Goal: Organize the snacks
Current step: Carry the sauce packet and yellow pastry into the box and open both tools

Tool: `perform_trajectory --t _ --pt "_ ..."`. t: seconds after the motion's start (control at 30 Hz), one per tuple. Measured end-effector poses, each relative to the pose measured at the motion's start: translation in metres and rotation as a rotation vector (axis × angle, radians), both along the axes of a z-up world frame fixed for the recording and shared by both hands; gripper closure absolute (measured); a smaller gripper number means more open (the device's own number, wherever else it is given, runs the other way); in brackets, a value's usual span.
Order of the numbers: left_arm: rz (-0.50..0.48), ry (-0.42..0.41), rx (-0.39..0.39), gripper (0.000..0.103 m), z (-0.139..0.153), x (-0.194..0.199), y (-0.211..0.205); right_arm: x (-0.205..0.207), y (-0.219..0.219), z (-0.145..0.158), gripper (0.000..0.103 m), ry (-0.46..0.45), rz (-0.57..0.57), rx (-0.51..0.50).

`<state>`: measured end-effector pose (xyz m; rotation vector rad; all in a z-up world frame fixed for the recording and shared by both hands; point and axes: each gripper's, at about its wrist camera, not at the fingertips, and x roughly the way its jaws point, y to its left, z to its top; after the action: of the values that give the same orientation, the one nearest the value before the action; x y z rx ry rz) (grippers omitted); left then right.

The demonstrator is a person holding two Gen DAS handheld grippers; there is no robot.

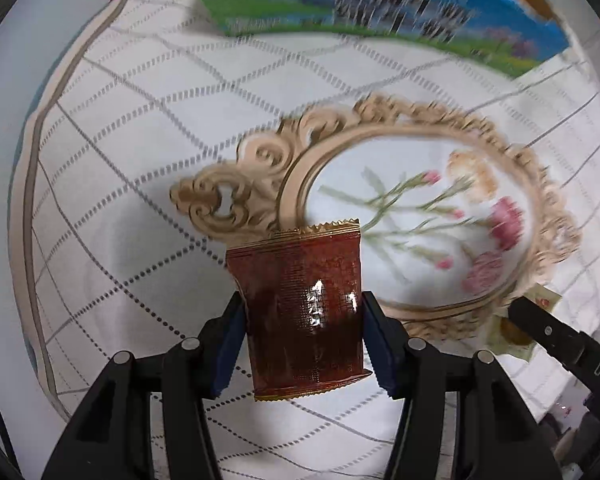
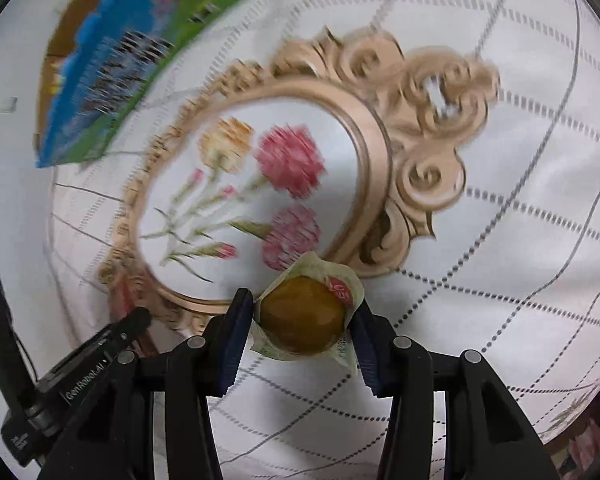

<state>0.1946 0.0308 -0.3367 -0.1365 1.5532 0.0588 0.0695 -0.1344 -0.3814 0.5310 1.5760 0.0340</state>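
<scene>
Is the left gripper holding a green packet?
No, the left gripper is shut on a reddish-brown snack packet.

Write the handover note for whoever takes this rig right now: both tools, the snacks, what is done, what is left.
Left tool: shut on the red-brown snack packet, held above the tablecloth.
Right tool: shut on the round wrapped pastry, also off the cloth.
The ornate floral tray lies ahead of both tools; no snacks lie on the part in view.
A blue-green box lies beyond the tray.
Done: both snacks picked up.
Left: set both down, probably on the tray; the frames are blurred, so check positions first.
</scene>
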Motion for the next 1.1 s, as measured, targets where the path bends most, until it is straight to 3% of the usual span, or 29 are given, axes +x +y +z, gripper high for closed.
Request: perform_trajectory --t 0.2,0.33,0.47,0.57,0.7,0.9,1.1 --pt "-0.014 -0.127 -0.084 0.050 0.067 0.061 -0.007 0.060 0.002 0.060 0.052 -0.109 0.034 0.058" --pt "-0.031 -0.220 -0.124 0.050 0.115 0.142 -0.013 0.128 0.006 0.110 0.052 -0.209 0.067 0.064" --pt "-0.051 -0.294 -0.116 0.050 0.145 0.237 -0.011 0.219 0.006 0.149 0.052 -0.317 0.130 -0.016" --pt "-0.062 -0.293 -0.099 0.050 0.140 0.293 -0.010 0.288 0.012 0.154 0.052 -0.347 0.192 -0.117" --pt "-0.090 -0.232 -0.077 0.050 0.107 0.357 -0.013 0.360 0.028 0.136 0.052 -0.320 0.288 -0.265" --pt "-0.108 -0.137 -0.069 0.050 0.058 0.400 -0.021 0.404 0.048 0.103 0.052 -0.269 0.373 -0.378" --pt "-0.132 -0.101 -0.052 0.050 0.043 0.416 -0.030 0.414 0.056 0.078 0.050 -0.222 0.417 -0.425"
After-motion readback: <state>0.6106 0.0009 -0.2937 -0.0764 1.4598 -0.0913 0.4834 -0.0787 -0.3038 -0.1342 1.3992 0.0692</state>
